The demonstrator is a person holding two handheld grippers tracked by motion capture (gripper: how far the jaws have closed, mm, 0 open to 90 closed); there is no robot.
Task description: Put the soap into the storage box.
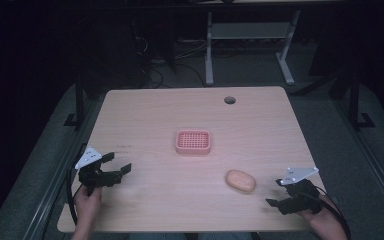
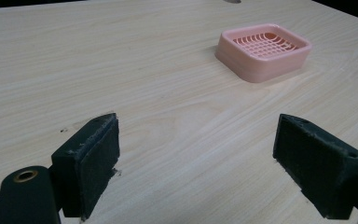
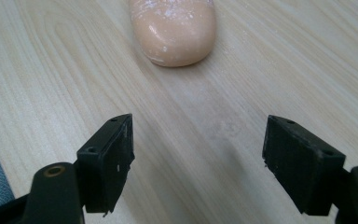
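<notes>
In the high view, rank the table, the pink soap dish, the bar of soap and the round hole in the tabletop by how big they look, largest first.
1. table, by far the largest.
2. pink soap dish.
3. bar of soap, a little smaller than the dish, though it lies nearer the camera, so the gap is not certain.
4. round hole, smallest.

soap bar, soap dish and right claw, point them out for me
soap bar (image 3: 176,30), right gripper view, its top face
soap dish (image 2: 264,50), left gripper view, its grid
right claw (image 1: 282,193), high view, between its tips
</notes>
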